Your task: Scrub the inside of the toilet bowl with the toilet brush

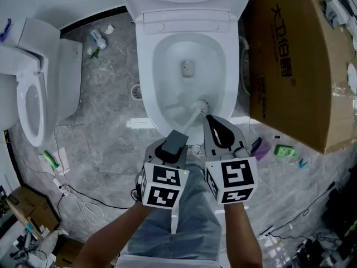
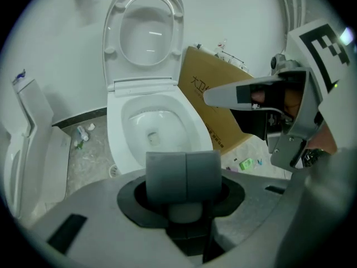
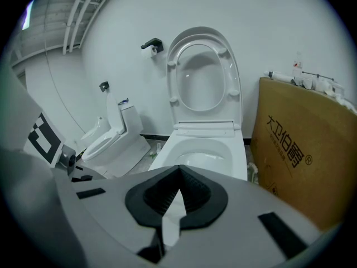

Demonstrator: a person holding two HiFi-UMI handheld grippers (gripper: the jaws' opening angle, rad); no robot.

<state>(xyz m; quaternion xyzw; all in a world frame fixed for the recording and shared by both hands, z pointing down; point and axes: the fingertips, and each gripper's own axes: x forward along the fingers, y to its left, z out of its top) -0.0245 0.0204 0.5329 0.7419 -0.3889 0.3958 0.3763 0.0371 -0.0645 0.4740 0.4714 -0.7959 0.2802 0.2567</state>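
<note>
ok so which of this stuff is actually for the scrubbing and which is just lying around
For the job:
- toilet bowl, lid up
- toilet brush, head down inside the bowl
- left gripper, shut on the brush handle
- right gripper, shut with nothing in it

Just lying about:
- second toilet
- cardboard box
- small green item on the floor
- loose cables

the grey marbled floor (image 1: 106,133) is being occupied by an open toilet (image 1: 144,60), a second toilet (image 1: 61,77) at left, a cardboard box (image 1: 295,60) at right, white cables (image 1: 83,202) and a green packet (image 1: 285,150).
</note>
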